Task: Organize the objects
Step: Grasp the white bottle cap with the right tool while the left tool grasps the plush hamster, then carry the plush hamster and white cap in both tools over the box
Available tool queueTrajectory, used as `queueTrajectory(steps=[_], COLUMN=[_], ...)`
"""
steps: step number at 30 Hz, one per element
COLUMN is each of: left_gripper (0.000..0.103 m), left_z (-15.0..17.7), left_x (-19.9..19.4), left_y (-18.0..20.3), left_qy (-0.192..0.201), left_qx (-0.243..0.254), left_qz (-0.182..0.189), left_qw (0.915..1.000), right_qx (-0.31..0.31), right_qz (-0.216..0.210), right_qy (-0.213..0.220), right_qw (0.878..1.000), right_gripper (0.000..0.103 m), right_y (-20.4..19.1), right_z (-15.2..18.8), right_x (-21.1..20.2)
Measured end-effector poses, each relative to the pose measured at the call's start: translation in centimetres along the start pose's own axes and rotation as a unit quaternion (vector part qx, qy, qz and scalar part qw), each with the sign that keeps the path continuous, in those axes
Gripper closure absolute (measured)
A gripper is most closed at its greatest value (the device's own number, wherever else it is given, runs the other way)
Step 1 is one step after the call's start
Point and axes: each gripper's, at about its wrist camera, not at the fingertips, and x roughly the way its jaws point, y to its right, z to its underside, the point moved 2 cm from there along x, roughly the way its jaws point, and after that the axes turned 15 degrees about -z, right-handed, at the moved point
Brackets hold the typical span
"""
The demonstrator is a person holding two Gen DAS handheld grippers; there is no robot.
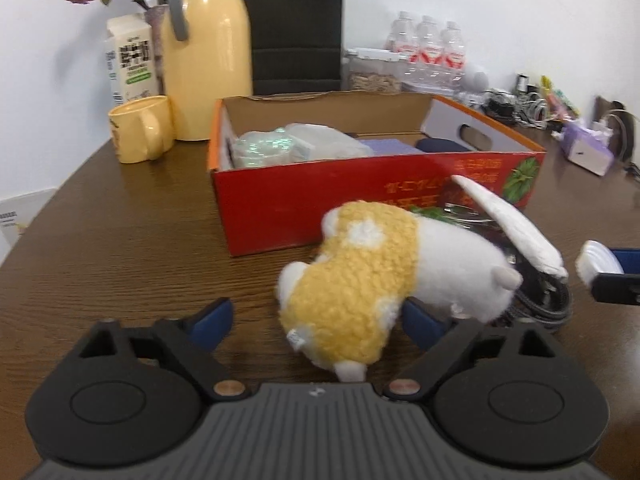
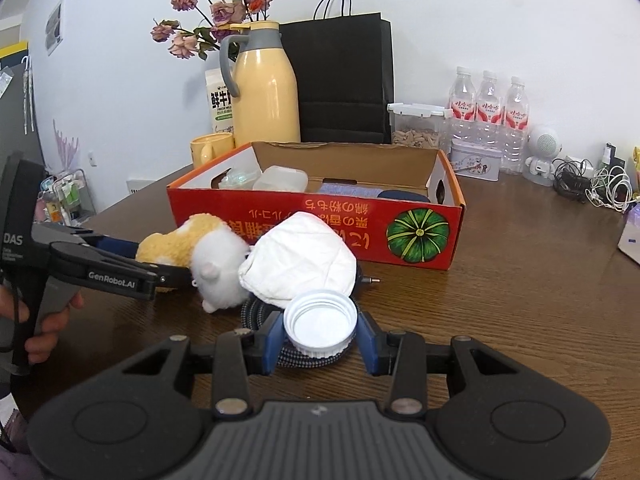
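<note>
A yellow-and-white plush toy (image 1: 360, 280) lies on the brown wooden table (image 1: 120, 240) at lower centre of the left wrist view, in front of the red cardboard box (image 1: 288, 204). The left gripper (image 1: 320, 320) straddles the toy with its blue fingers (image 1: 214, 318) spread on either side, the pads not seen to press it. Beside the toy, a white face mask (image 2: 300, 266) rests on a coiled braided cable (image 2: 256, 312). In the lower centre of the right wrist view, the right gripper (image 2: 320, 338) is clamped on a white bottle cap (image 2: 320, 326), its hollow side facing the camera, just in front of the mask. A hand (image 2: 44, 320) at the left edge holds the other tool. Behind the box stand a yellow thermos jug (image 2: 266, 96), a yellow mug (image 1: 140, 130), a black paper bag (image 2: 344, 80) and three water bottles (image 2: 486, 112).
</note>
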Motion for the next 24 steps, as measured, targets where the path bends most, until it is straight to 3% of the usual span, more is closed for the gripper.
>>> queueTrajectory(steps=[1, 3, 6, 24], left_gripper=[0.024, 0.048, 0.053, 0.056], left_z=[0.1, 0.4, 0.9, 0.5], left_x=[0.0, -0.2, -0.8, -5.0], left_y=[0.1, 0.4, 0.6, -1.5], left_qy=[-0.002, -0.003, 0.01, 0.056], left_qx=[0.005, 0.016, 0.023, -0.041], left_qz=[0.003, 0.014, 0.008, -0.001], left_qw=[1.0, 0.9998, 0.9997, 0.9976], right_qx=[0.001, 0.001, 0.002, -0.002], right_qz=[-0.001, -0.003, -0.004, -0.005], right_qy=[-0.001, -0.001, -0.002, 0.001], right_qw=[1.0, 1.0, 1.0, 1.0], right_gripper=[0.065, 0.065, 0.065, 0.065], right_y=[0.0, -0.1, 0.0, -0.1], right_z=[0.0, 0.1, 0.2, 0.0], right_x=[0.1, 0.1, 0.1, 0.0])
